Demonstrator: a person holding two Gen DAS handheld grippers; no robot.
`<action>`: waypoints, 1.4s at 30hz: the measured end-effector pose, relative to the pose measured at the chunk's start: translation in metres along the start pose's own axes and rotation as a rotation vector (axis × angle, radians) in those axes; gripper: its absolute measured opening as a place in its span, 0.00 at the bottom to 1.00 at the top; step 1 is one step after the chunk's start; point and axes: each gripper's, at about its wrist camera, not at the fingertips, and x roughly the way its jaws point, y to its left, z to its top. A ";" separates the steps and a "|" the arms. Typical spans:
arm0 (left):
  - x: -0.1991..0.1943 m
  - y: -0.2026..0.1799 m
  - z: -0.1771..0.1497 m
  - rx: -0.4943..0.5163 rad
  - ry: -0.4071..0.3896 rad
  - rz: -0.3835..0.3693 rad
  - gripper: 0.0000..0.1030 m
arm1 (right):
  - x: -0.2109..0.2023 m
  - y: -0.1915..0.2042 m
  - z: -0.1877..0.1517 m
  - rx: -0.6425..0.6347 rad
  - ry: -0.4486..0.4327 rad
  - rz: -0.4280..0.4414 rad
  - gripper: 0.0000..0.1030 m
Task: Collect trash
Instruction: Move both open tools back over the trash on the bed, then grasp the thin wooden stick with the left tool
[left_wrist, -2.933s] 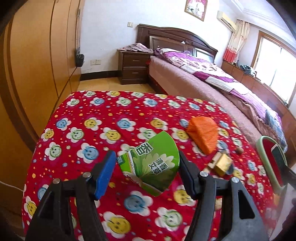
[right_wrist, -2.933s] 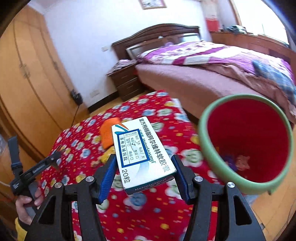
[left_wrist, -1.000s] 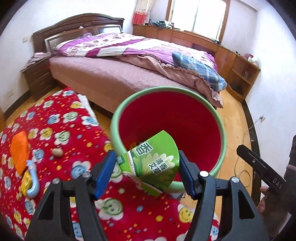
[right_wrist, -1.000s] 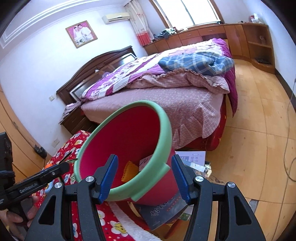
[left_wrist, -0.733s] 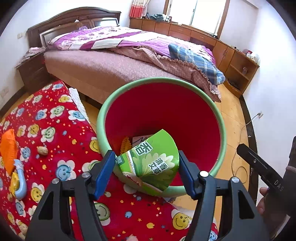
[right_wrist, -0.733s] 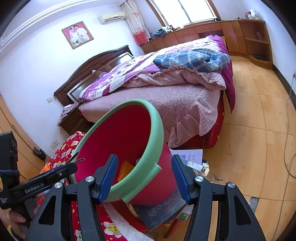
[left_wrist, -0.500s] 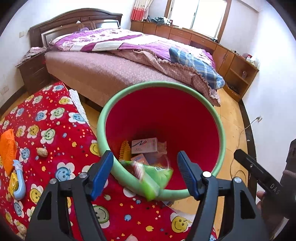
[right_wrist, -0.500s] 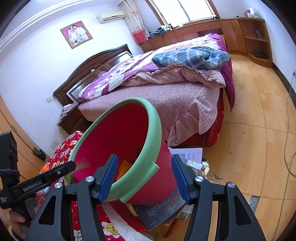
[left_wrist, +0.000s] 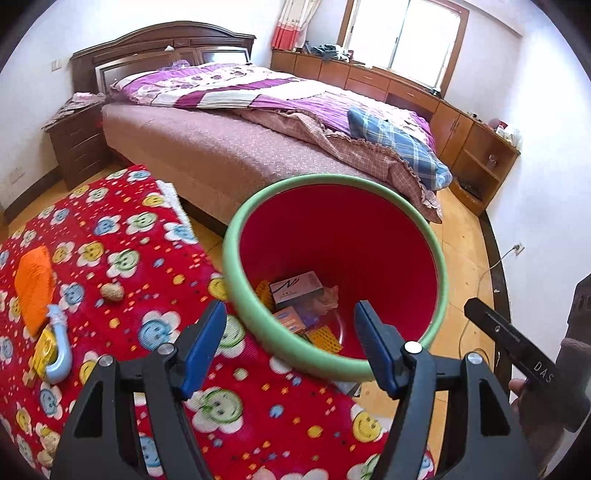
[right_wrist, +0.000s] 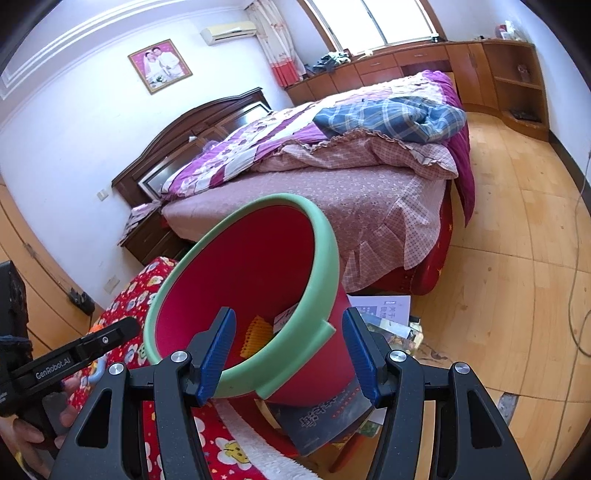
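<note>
A red bin with a green rim stands beside the red flowered table. Several boxes and wrappers lie on its bottom. My left gripper is open and empty over the bin's near rim. My right gripper is open and empty, its fingers either side of the bin's rim. On the table lie an orange pouch, a light blue hook-shaped item, a yellow wrapper and a small brown nut.
A large bed stands behind the bin, with a nightstand at its left. Papers and a booklet lie on the wooden floor under the bin. A cable runs along the floor at right.
My left gripper carried the green carton from the table to the bin, opened, and dropped it in. My right gripper, earlier shut on a white medicine box, is empty beside the bin.
</note>
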 end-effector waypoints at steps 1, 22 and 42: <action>-0.002 0.002 -0.001 -0.005 0.000 0.003 0.69 | -0.001 0.002 0.000 -0.002 0.001 0.002 0.60; -0.069 0.127 -0.035 -0.171 -0.044 0.245 0.69 | -0.001 0.073 -0.021 -0.131 0.054 0.090 0.60; -0.049 0.214 -0.063 -0.246 0.085 0.445 0.66 | 0.011 0.107 -0.034 -0.197 0.113 0.110 0.60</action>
